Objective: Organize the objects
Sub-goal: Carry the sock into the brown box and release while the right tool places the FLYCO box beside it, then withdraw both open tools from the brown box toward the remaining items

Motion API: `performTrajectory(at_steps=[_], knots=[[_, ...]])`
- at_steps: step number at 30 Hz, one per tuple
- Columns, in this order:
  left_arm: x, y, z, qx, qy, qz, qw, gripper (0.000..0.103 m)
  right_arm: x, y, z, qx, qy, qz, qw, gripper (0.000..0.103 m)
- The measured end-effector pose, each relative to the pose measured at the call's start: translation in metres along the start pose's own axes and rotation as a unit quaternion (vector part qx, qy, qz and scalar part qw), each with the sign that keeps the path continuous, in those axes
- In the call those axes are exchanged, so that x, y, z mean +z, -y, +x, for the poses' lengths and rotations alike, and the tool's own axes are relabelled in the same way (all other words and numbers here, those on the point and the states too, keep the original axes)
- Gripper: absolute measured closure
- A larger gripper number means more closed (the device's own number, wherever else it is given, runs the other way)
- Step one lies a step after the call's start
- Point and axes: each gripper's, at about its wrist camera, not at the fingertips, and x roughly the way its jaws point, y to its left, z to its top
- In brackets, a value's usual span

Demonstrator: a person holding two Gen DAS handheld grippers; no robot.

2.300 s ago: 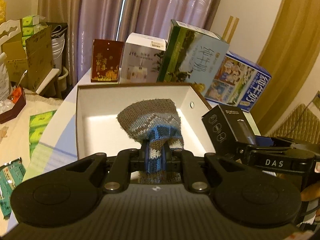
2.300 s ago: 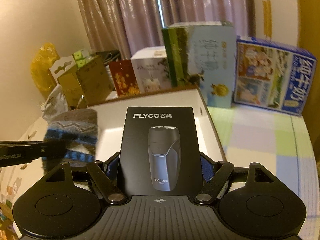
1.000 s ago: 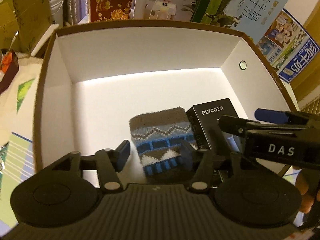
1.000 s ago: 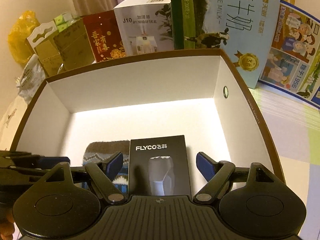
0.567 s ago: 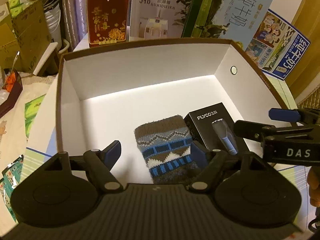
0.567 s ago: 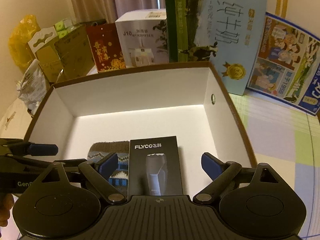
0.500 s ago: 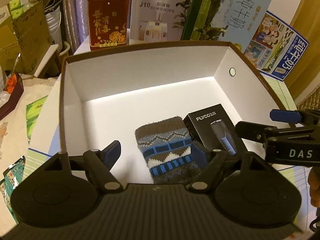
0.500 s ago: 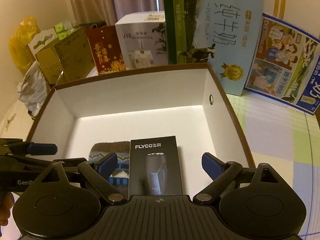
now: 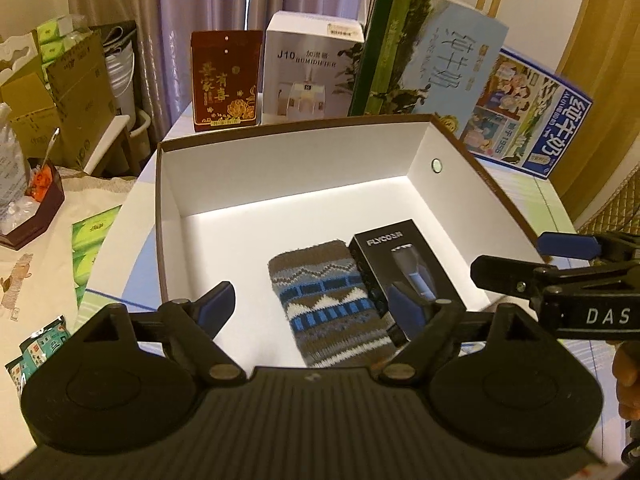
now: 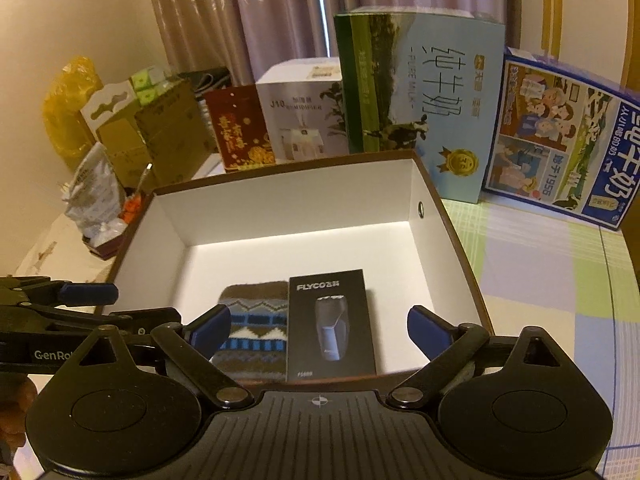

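Left gripper [image 9: 310, 306]: jaws spread, empty
Right gripper [image 10: 320, 330]: jaws spread, empty
Knitted sock [image 9: 326, 304]: in box [image 9: 288, 168], touching shaver box [image 9: 400, 264]'s left side

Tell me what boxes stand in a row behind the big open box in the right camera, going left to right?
Red box with gold writing → white J10 humidifier box → tall green and pale blue pure milk box → blue milk carton case with cartoon pictures.

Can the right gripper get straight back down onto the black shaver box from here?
Probably yes. The right gripper is open above the shaver box, which lies flat in the open white box beside the knitted pouch; nothing covers it.
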Motion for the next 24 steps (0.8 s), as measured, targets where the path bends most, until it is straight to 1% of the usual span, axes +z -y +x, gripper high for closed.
performTrajectory(at_steps=[9,16,24], knots=[[-0.023,0.02,-0.044,0.011,0.021,-0.008,0.9997,0.02,-0.016,0.002,-0.043,0.024,0.019,-0.003,1.0,0.008],[-0.046,0.036,-0.074,0.017,0.028,-0.019,0.9993,0.02,-0.035,0.009,-0.077,0.034,0.03,-0.005,0.999,0.007],[-0.07,0.05,-0.103,0.019,0.032,-0.027,0.9989,0.019,-0.061,0.019,-0.113,0.037,0.034,0.003,0.999,0.006]])
